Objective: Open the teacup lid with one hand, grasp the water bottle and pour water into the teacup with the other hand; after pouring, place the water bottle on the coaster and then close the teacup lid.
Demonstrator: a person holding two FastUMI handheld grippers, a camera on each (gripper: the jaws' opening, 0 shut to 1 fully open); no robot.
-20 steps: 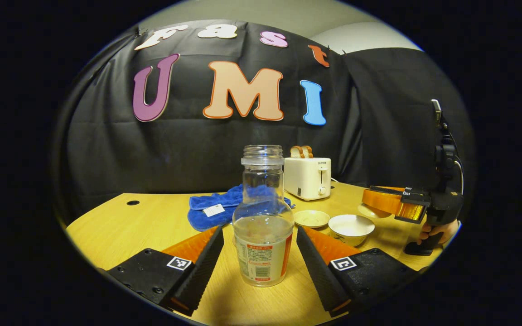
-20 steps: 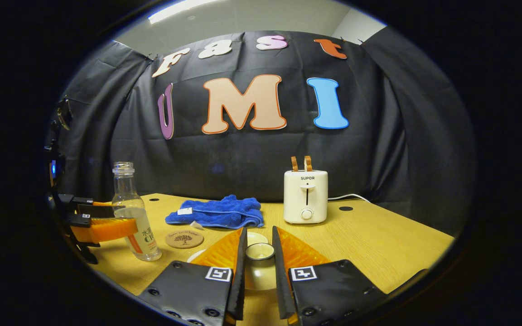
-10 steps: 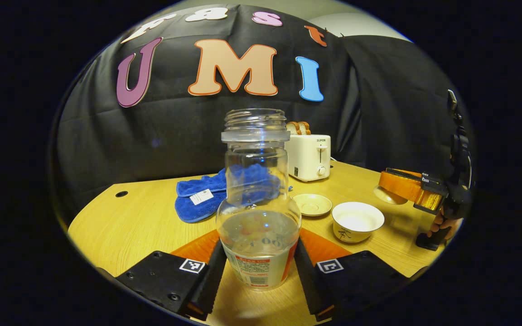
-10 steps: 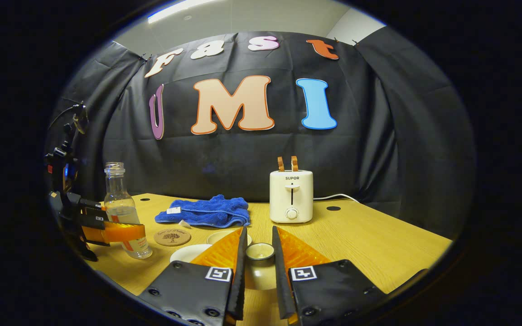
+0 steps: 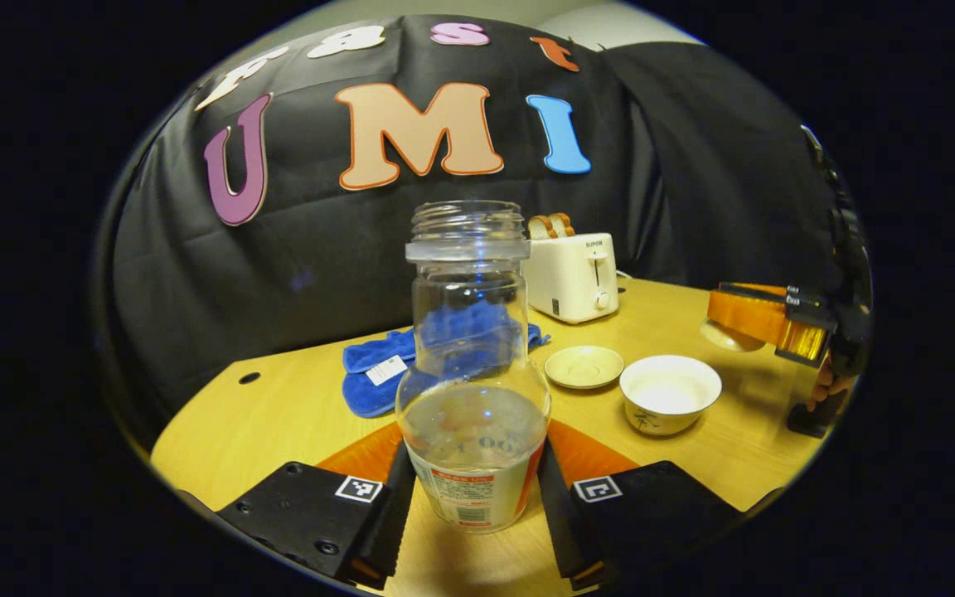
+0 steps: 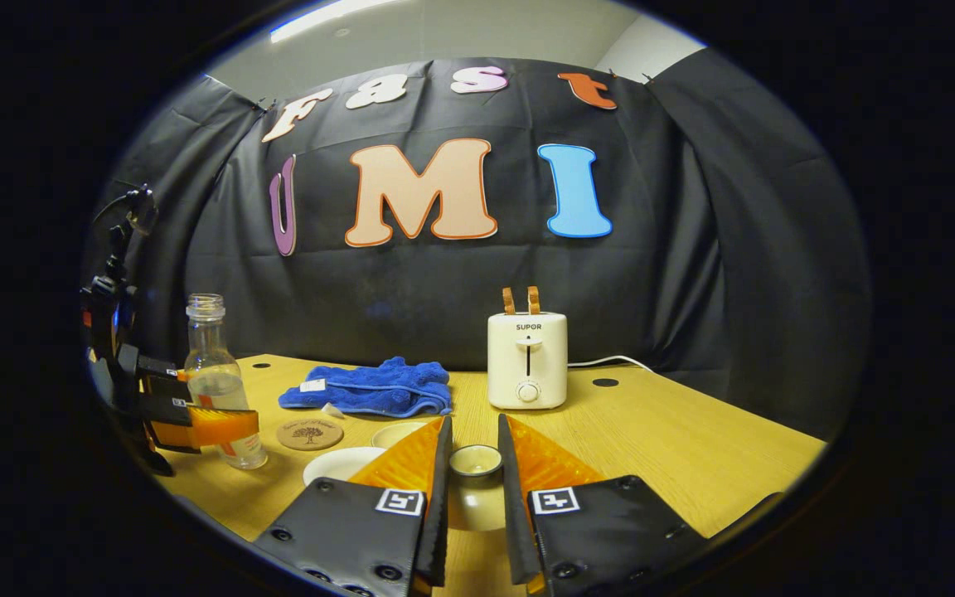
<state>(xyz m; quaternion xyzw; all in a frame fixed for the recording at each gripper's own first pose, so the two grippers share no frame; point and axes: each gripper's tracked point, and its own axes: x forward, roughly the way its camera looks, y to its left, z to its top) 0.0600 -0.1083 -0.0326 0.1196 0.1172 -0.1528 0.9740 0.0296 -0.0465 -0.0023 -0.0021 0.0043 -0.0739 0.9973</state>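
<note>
Since the teacup lid (image 6: 472, 506) is off and hangs above the tabletop (image 6: 693, 448) to the right of the cup, step 1 reads as done. The right gripper (image 6: 474, 444) has its fingers clenched on the lid's small knob, one finger each side. In the left gripper view the same gripper shows far right w/ the lid under it, a hand on its handle.

The teacup (image 5: 670, 394) stands open on the tabletop. Its inside looks plain white, and I can't tell if any water is in it; my guess is none yet.

The left gripper (image 5: 472, 464) has its fingers closed on the water bottle (image 5: 472, 365), pressing the lower body from both sides. The bottle is upright w/ no cap, and water sits only in the lower part. Can't tell if its base is on the tabletop or just off it. So the grasp looks done and the pour not begun; the bottle is well left of the cup.

Left to do, as I judge it: carry the bottle to the cup, tilt, pour, stand it on the coaster (image 6: 309, 433), then put the lid back. The coaster is bare, just beside the bottle.

Writing etc.:
- Bottle has a printed label w/ a red band; the text is too small and warped to make out.
- Toaster (image 6: 527, 361) has a short brand word on its front; not transcribing.
- Coaster shows a tree print w/ tiny script, unreadable.
- Blue towel (image 6: 366, 394) has a white sewn tag, no legible text.
- Teacup has a dark painted mark on its side.
- Black-and-white square markers sit on both grippers.

A saucer (image 5: 584, 366) lies just behind the cup.
</note>
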